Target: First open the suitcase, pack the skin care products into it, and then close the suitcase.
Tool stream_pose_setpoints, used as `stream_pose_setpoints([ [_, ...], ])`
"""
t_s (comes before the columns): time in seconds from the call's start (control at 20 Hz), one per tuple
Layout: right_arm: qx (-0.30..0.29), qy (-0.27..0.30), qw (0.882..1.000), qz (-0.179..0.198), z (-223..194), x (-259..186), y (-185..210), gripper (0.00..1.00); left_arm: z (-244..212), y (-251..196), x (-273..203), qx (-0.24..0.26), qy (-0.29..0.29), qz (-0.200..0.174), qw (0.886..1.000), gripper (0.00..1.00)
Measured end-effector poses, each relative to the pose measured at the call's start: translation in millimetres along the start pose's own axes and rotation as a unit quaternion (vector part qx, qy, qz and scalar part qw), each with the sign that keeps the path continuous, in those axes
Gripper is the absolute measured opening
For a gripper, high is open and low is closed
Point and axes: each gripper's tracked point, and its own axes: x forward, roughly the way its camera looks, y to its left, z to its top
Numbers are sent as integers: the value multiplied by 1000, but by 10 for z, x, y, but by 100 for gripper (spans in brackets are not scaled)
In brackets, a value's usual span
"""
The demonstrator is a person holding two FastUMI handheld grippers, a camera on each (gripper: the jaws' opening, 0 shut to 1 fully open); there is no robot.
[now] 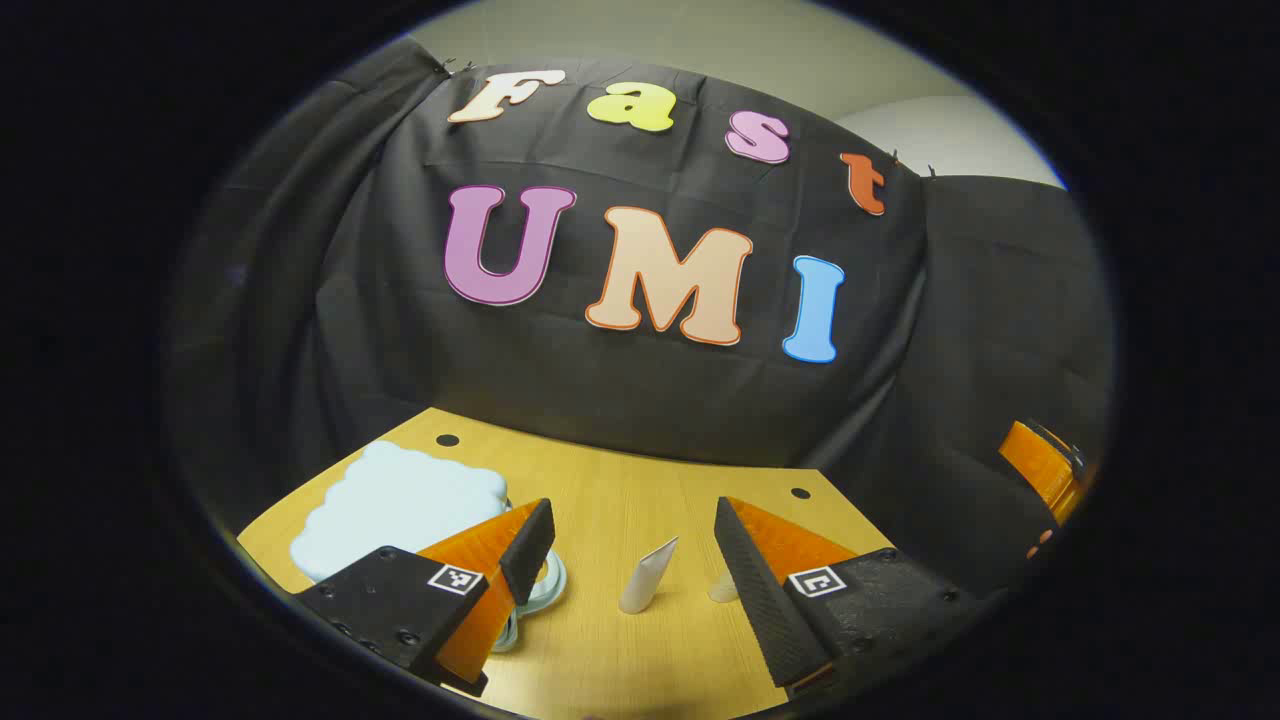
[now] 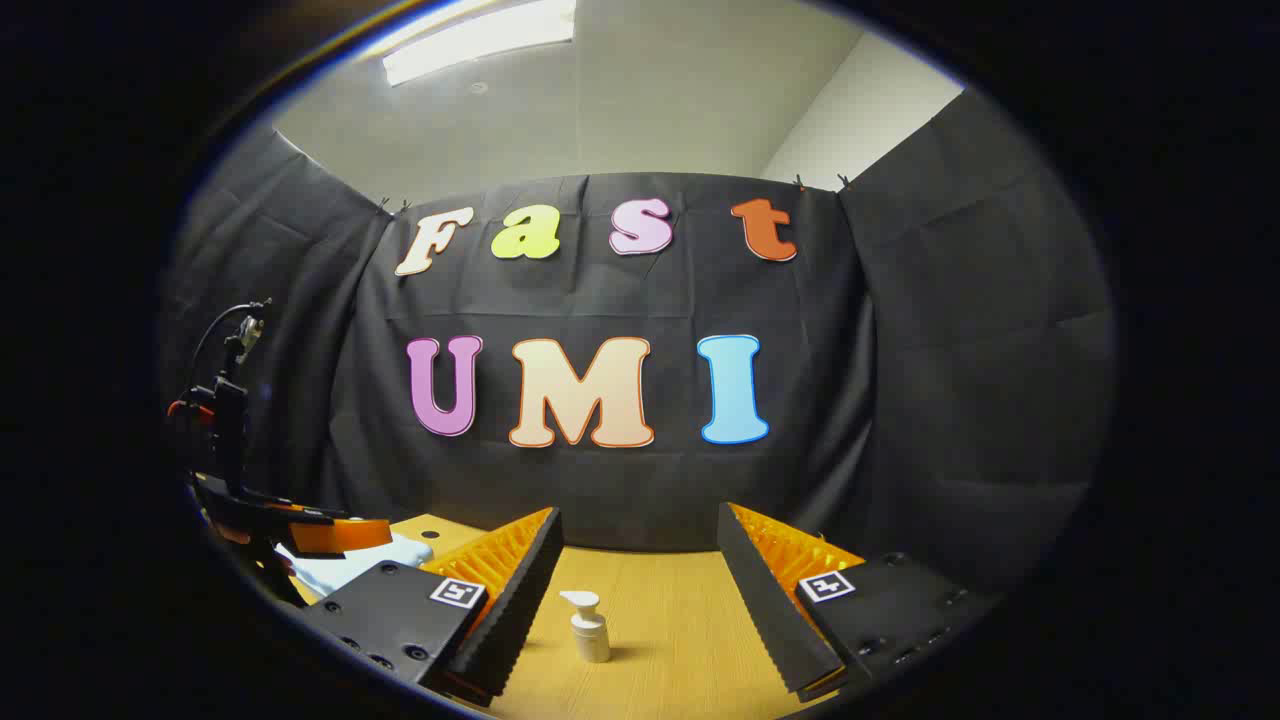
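Both your grippers hang open above the table (image 1: 600,480); nothing packed yet.
Left gripper (image 1: 634,545) faces a white tube (image 1: 648,575) mid-table; right gripper (image 2: 638,585) faces a pump bottle (image 2: 588,625). The pale-blue, suitcase-like case (image 1: 400,505) by the left edge likely needs opening first.

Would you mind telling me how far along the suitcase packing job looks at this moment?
Nothing looks done yet. The light blue cloud-shaped case lies closed on the wooden table. The white tube and the white pump bottle stand on the table, unpacked. The left tool and the right tool are open and hold nothing. Opening, packing and closing all remain.
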Motion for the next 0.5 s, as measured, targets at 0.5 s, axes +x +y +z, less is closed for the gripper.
stream_pose_setpoints([
  [0.5,7,19,1000,6,-121,5,16,98,-290,242,9,-26,41,28,998,94],
])
